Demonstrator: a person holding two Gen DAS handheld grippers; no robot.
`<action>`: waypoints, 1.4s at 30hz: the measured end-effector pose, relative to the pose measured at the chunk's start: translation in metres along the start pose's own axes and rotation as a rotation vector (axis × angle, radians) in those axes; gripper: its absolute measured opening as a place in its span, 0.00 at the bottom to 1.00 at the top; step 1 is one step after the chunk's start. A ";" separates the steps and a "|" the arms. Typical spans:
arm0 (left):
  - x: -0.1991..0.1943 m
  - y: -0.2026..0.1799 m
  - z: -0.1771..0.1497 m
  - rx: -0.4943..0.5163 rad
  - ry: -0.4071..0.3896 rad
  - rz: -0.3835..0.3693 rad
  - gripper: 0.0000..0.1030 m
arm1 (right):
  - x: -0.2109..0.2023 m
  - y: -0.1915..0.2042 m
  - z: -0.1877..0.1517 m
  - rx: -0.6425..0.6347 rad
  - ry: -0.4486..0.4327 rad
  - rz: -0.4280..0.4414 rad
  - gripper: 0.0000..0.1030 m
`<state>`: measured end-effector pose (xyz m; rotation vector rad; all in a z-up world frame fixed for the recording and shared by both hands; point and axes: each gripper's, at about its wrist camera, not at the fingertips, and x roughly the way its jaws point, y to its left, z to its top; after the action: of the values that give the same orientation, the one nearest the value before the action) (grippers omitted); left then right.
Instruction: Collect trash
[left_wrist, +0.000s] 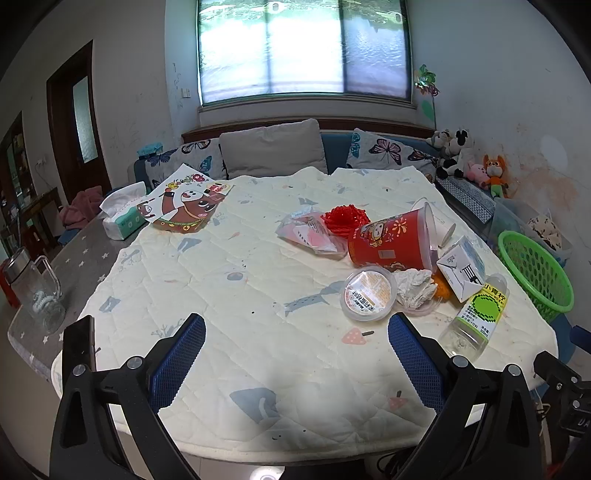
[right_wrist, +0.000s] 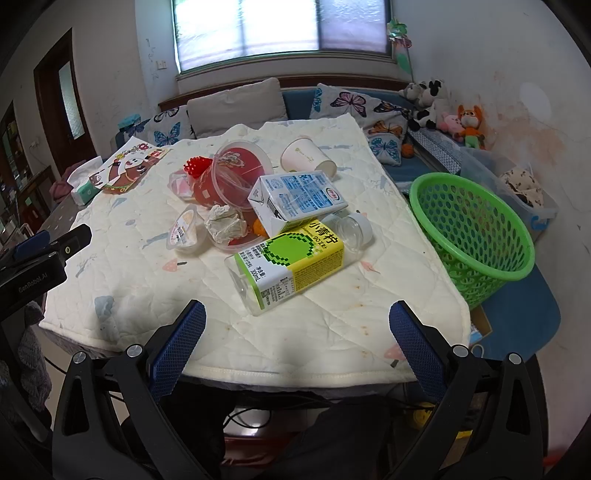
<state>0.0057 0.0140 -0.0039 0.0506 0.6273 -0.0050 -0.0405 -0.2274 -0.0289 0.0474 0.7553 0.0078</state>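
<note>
Trash lies on the quilted table cover (right_wrist: 295, 332): an empty bottle with a green-yellow label (right_wrist: 291, 258) (left_wrist: 476, 314), a milk carton (right_wrist: 295, 199) (left_wrist: 461, 269), a crumpled tissue (right_wrist: 225, 221) (left_wrist: 413, 284), a small sealed cup (right_wrist: 183, 230) (left_wrist: 367, 293), a red tub on its side (right_wrist: 229, 177) (left_wrist: 391, 240), a paper cup (right_wrist: 306, 155) and a red paper flower (left_wrist: 343, 218). A green basket (right_wrist: 472, 229) (left_wrist: 535, 273) stands off the table's right edge. My left gripper (left_wrist: 295, 354) is open above the near table. My right gripper (right_wrist: 297, 343) is open, just short of the bottle.
A tissue box (left_wrist: 122, 212), a cartoon picture (left_wrist: 188, 203) and a glass jug (left_wrist: 35, 291) sit at the table's left. A plastic wrapper (left_wrist: 310, 232) lies by the flower. A sofa with cushions (left_wrist: 273, 151) and plush toys (left_wrist: 472, 158) stands behind.
</note>
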 end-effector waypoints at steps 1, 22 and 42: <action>0.000 0.000 0.000 0.000 -0.001 0.001 0.93 | 0.000 0.000 0.000 0.000 0.000 0.000 0.96; 0.004 0.001 0.002 0.001 0.003 0.003 0.93 | 0.009 -0.001 0.004 -0.005 0.012 0.005 0.96; 0.025 -0.002 0.010 -0.001 0.027 0.014 0.93 | 0.029 -0.011 0.011 0.022 0.051 0.018 0.96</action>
<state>0.0319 0.0119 -0.0104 0.0542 0.6536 0.0091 -0.0119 -0.2384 -0.0414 0.0755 0.8057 0.0182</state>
